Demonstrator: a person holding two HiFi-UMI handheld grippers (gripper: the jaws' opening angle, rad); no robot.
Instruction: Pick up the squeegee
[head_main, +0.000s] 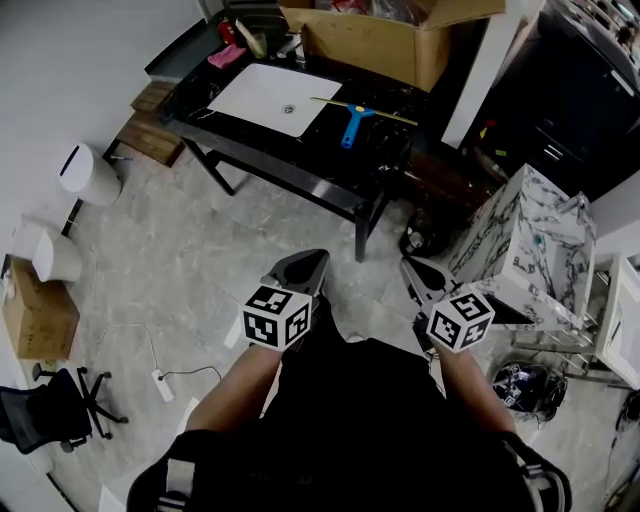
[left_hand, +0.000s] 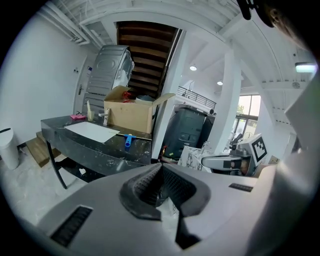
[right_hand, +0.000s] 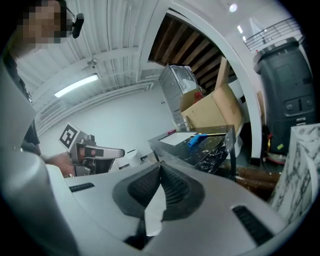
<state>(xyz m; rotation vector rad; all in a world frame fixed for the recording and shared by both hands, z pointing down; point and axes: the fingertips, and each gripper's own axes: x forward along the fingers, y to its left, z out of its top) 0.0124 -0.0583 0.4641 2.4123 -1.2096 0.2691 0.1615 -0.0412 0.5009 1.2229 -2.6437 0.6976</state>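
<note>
Grey floor (head_main: 200, 250) lies under both tongs. Well to the left of my left tongs (head_main: 310, 262) stands a white bin (head_main: 88, 175). The left tongs are pressed together with nothing between them. Well ahead of both pairs stands a black table (head_main: 335, 165). A white sheet (head_main: 262, 98) lies on its left part. The squeegee (head_main: 355, 117) lies flat to the right of the sheet, its blue handle toward me, well apart from either pair. A cardboard box (head_main: 370, 45) sits beyond it. My right tongs (head_main: 415, 270) are also pressed together and empty. A marbled box (head_main: 520, 240) stands just to their right.
</note>
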